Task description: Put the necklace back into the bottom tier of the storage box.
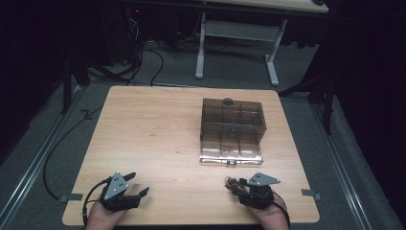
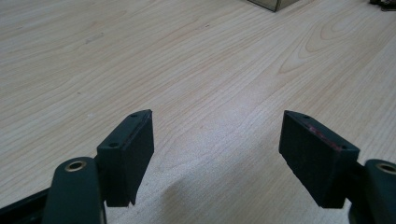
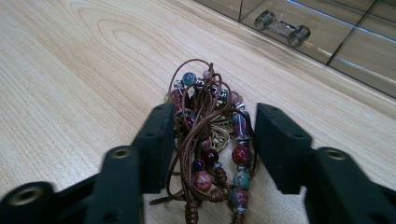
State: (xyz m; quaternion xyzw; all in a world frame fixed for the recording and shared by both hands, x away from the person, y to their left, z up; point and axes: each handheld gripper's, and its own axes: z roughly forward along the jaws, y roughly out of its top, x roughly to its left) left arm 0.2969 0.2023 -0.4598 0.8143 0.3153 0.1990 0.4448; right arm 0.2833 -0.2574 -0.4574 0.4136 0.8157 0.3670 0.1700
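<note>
One black two-jaw left gripper (image 1: 137, 184) is resting at the near left of the light wooden surface (image 1: 153, 129), jaws standing wide around bare wood. One black two-jaw right gripper (image 1: 231, 184) is bracketing one tangled brown-cord bracelet bundle with red, purple and teal beads (image 3: 210, 140); whether the pads are pressing it cannot be told. One smoky transparent plastic compartment box (image 1: 233, 125) is sitting beyond.

a smoky clear box (image 1: 232, 124) with compartments stands on the far right of the wooden desk (image 1: 143, 139); a white-legged table (image 1: 237, 28) stands on the floor beyond.
</note>
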